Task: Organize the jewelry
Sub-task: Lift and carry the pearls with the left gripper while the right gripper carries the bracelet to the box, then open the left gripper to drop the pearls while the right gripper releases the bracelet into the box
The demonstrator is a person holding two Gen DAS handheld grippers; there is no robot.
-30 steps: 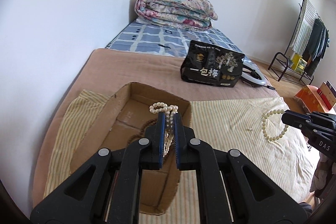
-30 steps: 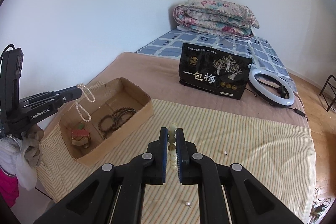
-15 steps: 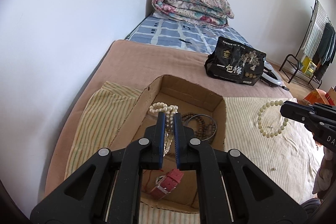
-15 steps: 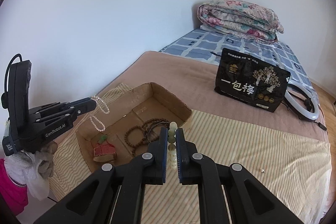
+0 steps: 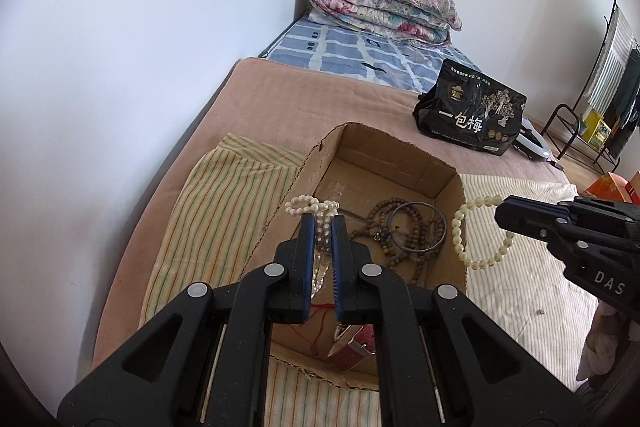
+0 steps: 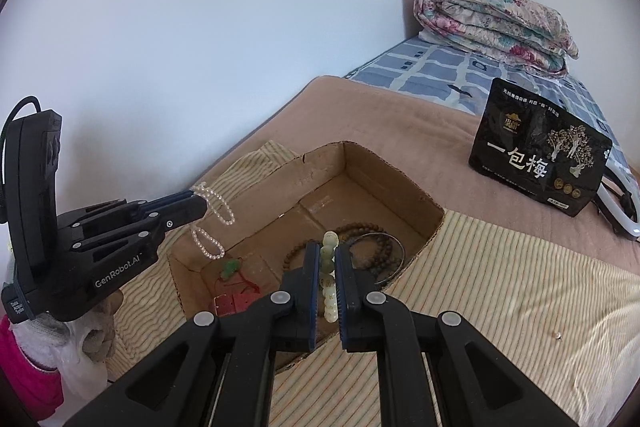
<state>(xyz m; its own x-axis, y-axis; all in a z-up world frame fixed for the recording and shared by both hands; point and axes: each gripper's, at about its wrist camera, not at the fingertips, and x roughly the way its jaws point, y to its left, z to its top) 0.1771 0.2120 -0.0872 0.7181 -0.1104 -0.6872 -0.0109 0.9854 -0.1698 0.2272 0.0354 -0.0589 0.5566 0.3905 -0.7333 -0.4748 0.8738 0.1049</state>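
Note:
An open cardboard box (image 5: 400,141) (image 6: 384,163) sits on a striped cloth on the bed. Inside lie brown bead strands (image 5: 400,227) (image 6: 360,231), a metal bangle (image 5: 418,225), a red watch strap (image 6: 234,303) and a green pendant (image 6: 230,267). My left gripper (image 5: 323,223) (image 6: 198,203) is shut on a white pearl necklace (image 5: 312,205) (image 6: 210,223) above the box's left edge. My right gripper (image 6: 327,251) (image 5: 500,213) is shut on a pale jade bead bracelet (image 6: 329,271) (image 5: 476,235) above the box's right rim.
A black snack bag (image 5: 470,111) (image 6: 540,159) stands behind the box on the brown blanket. A white ring light (image 6: 618,203) lies beside it. A folded floral quilt (image 5: 380,7) sits at the bed's head. A clothes rack (image 5: 600,83) stands at the right.
Both grippers have moved closer to the box, each still holding its jewelry. The jade bracelet now hangs over the box's right rim; the pearls hang over its left side.

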